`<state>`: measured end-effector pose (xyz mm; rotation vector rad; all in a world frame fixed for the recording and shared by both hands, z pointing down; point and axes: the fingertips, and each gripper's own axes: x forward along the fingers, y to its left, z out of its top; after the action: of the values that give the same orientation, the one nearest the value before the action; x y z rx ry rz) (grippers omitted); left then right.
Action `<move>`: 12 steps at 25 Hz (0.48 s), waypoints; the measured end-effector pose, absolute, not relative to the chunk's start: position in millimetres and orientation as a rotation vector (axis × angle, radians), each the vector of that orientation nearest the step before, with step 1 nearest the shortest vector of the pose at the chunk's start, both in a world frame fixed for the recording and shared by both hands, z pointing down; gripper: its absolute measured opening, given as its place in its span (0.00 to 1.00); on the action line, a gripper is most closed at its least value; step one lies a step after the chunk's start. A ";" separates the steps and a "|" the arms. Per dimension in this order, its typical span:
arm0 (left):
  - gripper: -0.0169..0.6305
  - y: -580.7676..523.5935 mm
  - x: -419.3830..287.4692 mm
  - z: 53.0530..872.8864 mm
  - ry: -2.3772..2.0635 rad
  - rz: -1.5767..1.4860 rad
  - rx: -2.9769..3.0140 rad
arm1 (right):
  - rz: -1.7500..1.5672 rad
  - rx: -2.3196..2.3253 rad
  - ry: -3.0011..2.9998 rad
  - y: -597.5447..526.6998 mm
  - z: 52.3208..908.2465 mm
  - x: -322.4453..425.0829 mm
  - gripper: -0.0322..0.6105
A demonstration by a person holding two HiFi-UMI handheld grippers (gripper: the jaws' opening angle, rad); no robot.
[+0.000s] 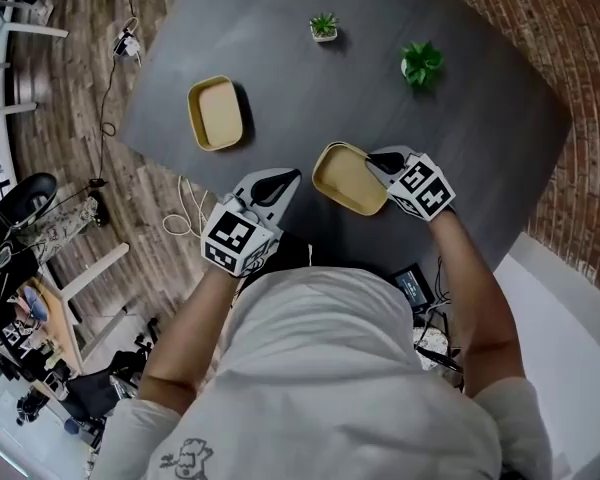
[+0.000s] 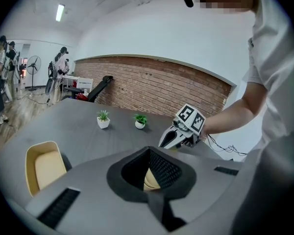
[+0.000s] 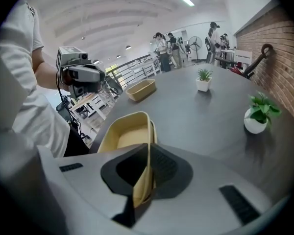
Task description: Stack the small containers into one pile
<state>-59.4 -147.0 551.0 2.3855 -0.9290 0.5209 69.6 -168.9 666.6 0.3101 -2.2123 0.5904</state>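
Two shallow yellow containers are in view on the dark grey table (image 1: 460,138). One container (image 1: 216,114) lies flat near the table's left edge, also visible in the left gripper view (image 2: 44,166). My right gripper (image 1: 385,163) is shut on the right rim of the second container (image 1: 346,178), which hangs tilted just over the table in front of me. In the right gripper view that rim runs between the pads (image 3: 148,148) and the tray (image 3: 127,133) stretches away. My left gripper (image 1: 292,176) hovers left of it, tips together, holding nothing (image 2: 149,151).
Two small potted plants (image 1: 323,26) (image 1: 421,65) stand at the table's far side. Cables (image 1: 185,208) lie on the wooden floor to the left, by chairs and gear. A brick wall (image 1: 580,58) runs along the right. Several people stand far off (image 3: 166,48).
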 end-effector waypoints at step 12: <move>0.04 -147.9 -59.1 552.0 -0.939 0.530 2.386 | 0.572 0.304 -2.199 -168.9 674.1 70.1 0.12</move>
<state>-59.1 -147.9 552.0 2.3857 -0.9392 0.5298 70.1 -168.9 674.1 0.3043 -2.1987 0.5715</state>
